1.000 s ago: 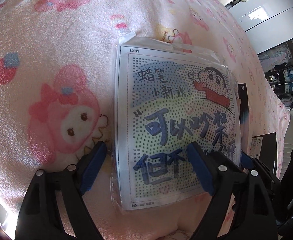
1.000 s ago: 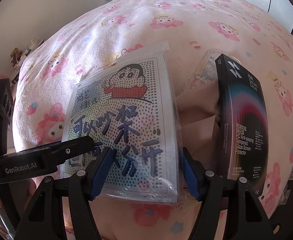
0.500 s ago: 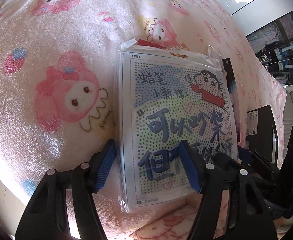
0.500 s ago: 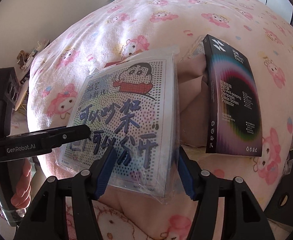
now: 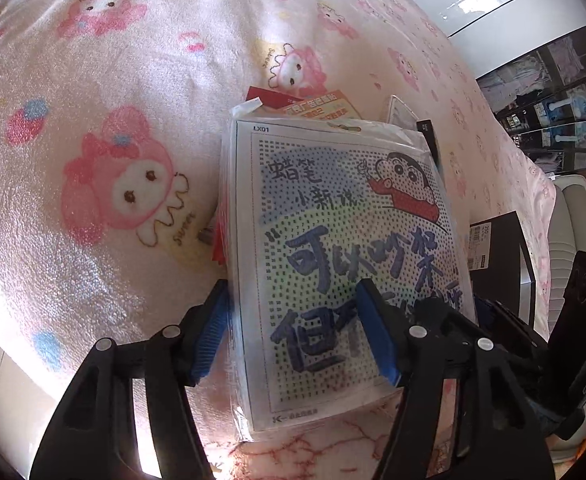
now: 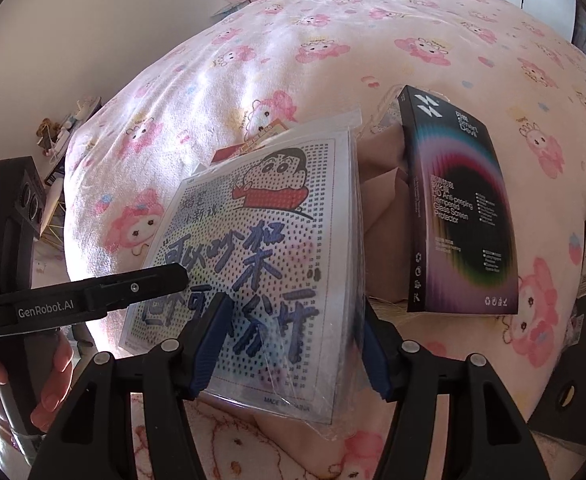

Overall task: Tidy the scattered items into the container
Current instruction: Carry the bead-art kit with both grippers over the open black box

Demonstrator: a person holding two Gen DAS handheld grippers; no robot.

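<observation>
A plastic-wrapped cartoon packet [image 5: 345, 248] with blue Chinese lettering is held tilted above the pink blanket; it also shows in the right wrist view [image 6: 261, 256]. My left gripper [image 5: 297, 336] straddles its left lower edge, blue pads on either side. My right gripper [image 6: 293, 344] straddles its right lower edge the same way. A black screen protector box [image 6: 459, 216] leans to the right of the packet. A red and orange card [image 5: 305, 106] lies behind the packet.
A pink cartoon blanket [image 5: 125, 120] covers the bed. A black box with a barcode label [image 5: 497, 256] sits at the right edge. A tan paper bag [image 6: 381, 216] lies between packet and screen protector box. Cabinets stand far right.
Both grippers have pulled back and lifted the packet with them. The red and orange card behind it and more blanket have come into view.
</observation>
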